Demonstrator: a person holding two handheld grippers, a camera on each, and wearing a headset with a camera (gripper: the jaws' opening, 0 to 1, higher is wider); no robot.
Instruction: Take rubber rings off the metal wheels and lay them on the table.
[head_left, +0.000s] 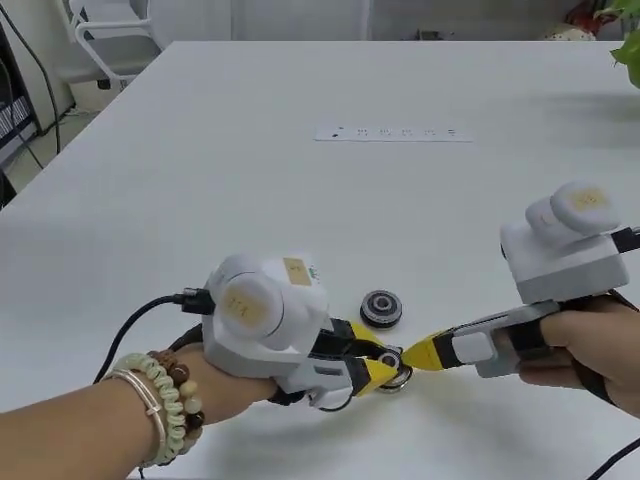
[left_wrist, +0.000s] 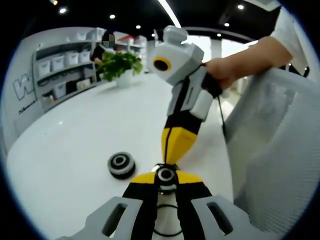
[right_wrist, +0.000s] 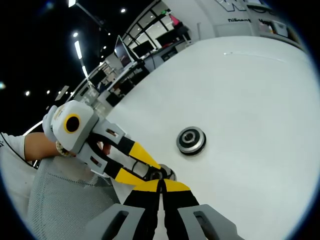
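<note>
While left gripper (head_left: 384, 368) seemingly clamps wheel (left_wrist: 166, 176), table (head_left: 300, 180) extends.

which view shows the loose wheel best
The right gripper view: the loose wheel lies face-up, large and unblocked. The head view shows it smaller, the left gripper view more edge-on.

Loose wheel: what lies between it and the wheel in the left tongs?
Only bare table separates the loose wheel and held wheel, clearest in the left gripper view.
</note>
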